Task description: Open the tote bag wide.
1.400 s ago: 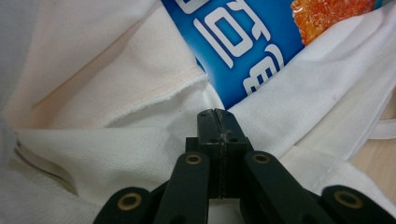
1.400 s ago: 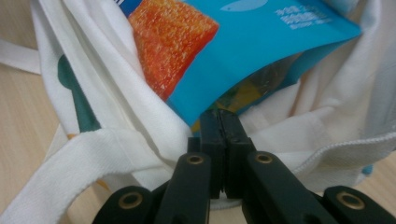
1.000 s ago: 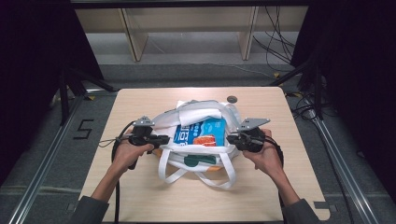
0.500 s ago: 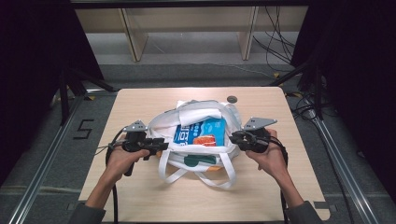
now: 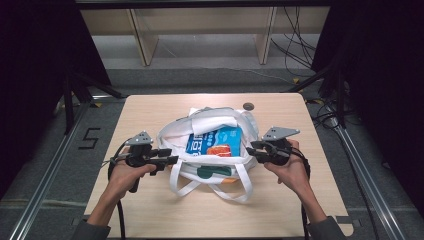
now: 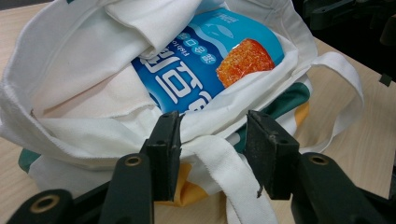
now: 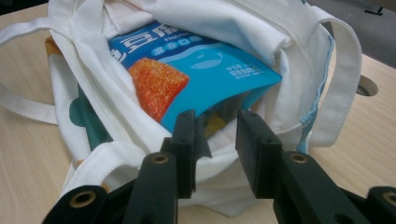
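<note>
White cloth bag (image 5: 210,145) lies mid-bench, holding a blue snack packet (image 5: 215,141). Left claw (image 5: 172,160) at nine o'clock and right claw (image 5: 250,147) at three o'clock, both level, jaws apart, grip nothing.

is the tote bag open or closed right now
Open: the tote bag mouth gapes, showing the blue snack packet lying inside, seen too in both gripper views.

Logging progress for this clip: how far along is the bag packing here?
Done: the blue snack packet already lies inside the white tote bag, seen through its open mouth. In hand: the left gripper and right gripper sit at opposite sides of the bag's rim, jaws apart, gripping nothing. Left: probably closing or lifting the bag; its handles lie slack on the table.
</note>
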Action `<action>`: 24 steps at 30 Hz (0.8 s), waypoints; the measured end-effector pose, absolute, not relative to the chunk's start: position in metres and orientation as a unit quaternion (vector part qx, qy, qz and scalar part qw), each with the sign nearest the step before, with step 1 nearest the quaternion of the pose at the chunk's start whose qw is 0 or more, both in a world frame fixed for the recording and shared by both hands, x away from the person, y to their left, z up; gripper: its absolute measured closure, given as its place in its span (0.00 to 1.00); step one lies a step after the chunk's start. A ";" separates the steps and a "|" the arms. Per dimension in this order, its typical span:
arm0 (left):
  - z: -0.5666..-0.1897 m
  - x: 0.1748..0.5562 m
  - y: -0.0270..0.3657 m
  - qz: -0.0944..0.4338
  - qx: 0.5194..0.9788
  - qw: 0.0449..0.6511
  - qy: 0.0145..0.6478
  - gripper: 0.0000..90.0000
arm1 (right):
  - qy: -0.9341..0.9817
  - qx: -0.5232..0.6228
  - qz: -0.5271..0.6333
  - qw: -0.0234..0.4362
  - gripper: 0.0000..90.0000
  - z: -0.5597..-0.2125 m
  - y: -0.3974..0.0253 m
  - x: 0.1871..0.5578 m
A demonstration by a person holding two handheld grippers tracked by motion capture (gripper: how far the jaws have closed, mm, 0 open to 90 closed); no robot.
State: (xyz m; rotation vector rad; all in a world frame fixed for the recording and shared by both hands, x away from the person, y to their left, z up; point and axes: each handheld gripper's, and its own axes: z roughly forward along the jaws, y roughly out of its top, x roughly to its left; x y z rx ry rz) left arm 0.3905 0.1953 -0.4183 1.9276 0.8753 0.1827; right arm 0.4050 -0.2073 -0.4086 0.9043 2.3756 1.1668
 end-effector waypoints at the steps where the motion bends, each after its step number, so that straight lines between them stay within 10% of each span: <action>1: -0.418 0.390 0.195 0.079 0.792 0.486 0.360 0.58 | 0.836 0.314 0.415 0.173 0.75 -0.409 -0.207 0.405; 24: -0.425 0.381 0.203 0.088 0.787 0.488 0.367 0.35 | 0.812 0.351 0.429 0.184 0.51 -0.408 -0.222 0.391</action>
